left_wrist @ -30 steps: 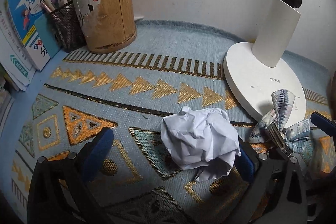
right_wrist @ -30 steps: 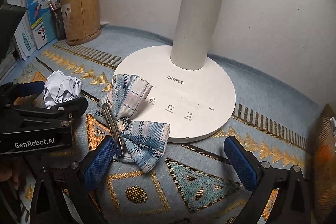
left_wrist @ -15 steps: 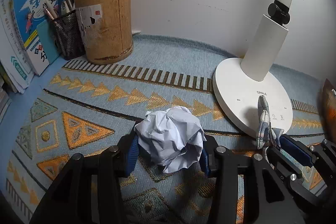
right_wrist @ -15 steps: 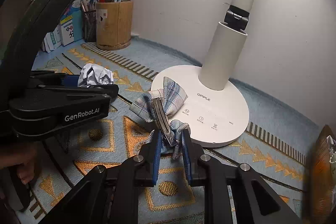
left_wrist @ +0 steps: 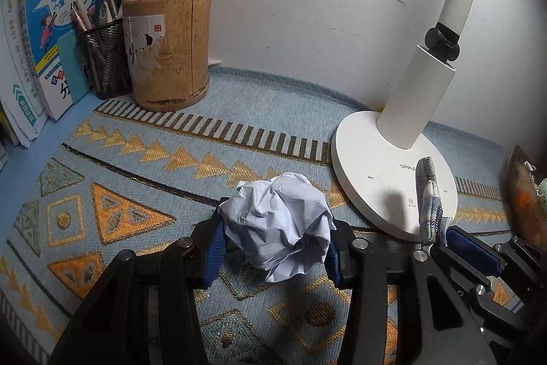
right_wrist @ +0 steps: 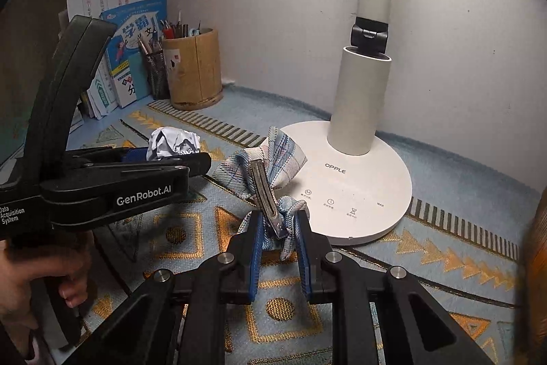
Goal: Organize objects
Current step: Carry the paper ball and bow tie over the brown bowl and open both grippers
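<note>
Our left tongs [left_wrist: 273, 257] are clamped on the crumpled white paper ball [left_wrist: 278, 240], which sits between the blue pads just above the patterned blue-and-gold woven mat [left_wrist: 143, 194] covering the table. Our right tongs [right_wrist: 279, 250] are closed on the lower wing of the blue plaid fabric bow hair clip [right_wrist: 263, 173], whose metal clasp faces us and whose upper wing stands in front of the round base of the white desk lamp [right_wrist: 362, 194].

We judge both grasps to be light ones. The paper ball is springy and could squirm out if we swing it quickly. The bow is pinched only by soft cloth near one end, so it may slide or droop free as we carry it. The two tongs also sit close side by side, so they could knock together. The lamp base and stem stand just beside the bow, and a careless lift could brush them.
</note>
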Available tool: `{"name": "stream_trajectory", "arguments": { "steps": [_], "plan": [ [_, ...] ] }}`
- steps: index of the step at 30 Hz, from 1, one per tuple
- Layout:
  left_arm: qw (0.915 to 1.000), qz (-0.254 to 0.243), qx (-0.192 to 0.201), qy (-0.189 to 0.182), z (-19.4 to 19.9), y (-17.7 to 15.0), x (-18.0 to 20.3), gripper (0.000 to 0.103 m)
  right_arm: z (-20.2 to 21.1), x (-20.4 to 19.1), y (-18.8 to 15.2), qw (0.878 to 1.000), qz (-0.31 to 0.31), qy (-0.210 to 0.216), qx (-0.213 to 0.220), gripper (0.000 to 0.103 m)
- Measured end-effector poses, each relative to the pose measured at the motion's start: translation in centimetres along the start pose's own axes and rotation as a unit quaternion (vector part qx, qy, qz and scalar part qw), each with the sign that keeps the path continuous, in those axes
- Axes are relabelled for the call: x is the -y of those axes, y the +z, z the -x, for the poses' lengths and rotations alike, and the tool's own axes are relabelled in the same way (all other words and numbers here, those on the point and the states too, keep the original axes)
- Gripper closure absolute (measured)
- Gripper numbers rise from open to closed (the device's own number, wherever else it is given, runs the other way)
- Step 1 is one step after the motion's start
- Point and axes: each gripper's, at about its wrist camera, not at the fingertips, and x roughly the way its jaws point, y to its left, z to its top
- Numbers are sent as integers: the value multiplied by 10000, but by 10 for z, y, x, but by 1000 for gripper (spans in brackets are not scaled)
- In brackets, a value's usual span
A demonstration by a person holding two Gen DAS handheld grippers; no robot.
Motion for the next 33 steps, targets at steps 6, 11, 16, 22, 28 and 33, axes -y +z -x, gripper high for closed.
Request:
{"name": "stream_trajectory", "arguments": {
  "steps": [6,11,16,22,28,33],
  "plan": [
    [9998,150,-49,-86,-1,-1,-8,58,0,5,0,9998,-110,182,43,85],
    [9999,82,-55,-39,-1,-1,-7,59,-2,8,0,9995,-193,234,-2,85],
    [10000,-12,62,36,1,-1,-3,58,3,19,-2,9979,-470,428,129,85],
    [9956,-605,712,0,36,2,33,58,41,46,7,9924,-903,571,616,85],
    [9860,-734,1165,-944,86,33,115,58,142,115,29,9808,-1185,421,1488,85],
    [9660,-1091,1539,-1766,121,45,222,57,223,191,18,9673,-1469,-326,2043,85]
  ]
}}
